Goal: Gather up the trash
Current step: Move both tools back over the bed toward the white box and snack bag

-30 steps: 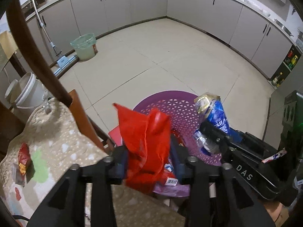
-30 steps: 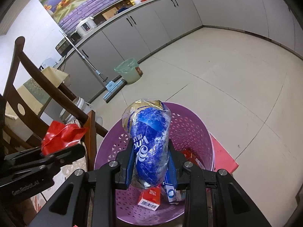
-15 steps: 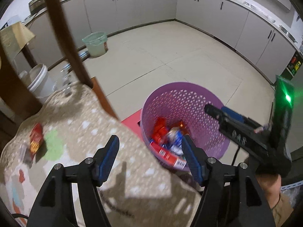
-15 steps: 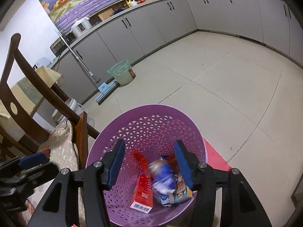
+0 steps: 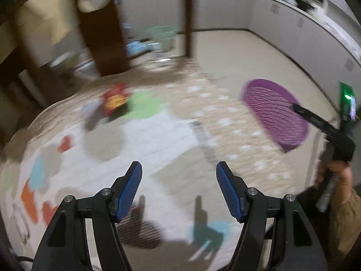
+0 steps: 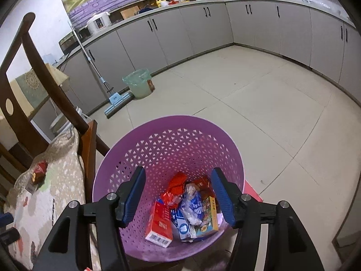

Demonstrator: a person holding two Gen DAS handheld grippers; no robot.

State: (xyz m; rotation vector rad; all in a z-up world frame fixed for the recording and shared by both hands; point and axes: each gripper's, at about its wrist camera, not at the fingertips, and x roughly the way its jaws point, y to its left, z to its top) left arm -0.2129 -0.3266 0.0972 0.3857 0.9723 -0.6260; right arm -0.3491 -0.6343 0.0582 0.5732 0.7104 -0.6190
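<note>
Trash (image 6: 187, 207) beneath wide-spread right claw (image 6: 177, 197)

Purple basket (image 6: 171, 144) upright on floor, wrappers and cartons (image 6: 187, 207) inside.

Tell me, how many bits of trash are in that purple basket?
5 visible in the purple basket: a red wrapper, a red carton, a blue-white carton, a crumpled blue bag and a colourful box. More may hide underneath.

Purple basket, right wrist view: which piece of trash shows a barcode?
The red carton at the lower left of the pile in the purple basket; its white end carries the barcode. The crumpled blue-and-silver bag beside it shows none.
</note>
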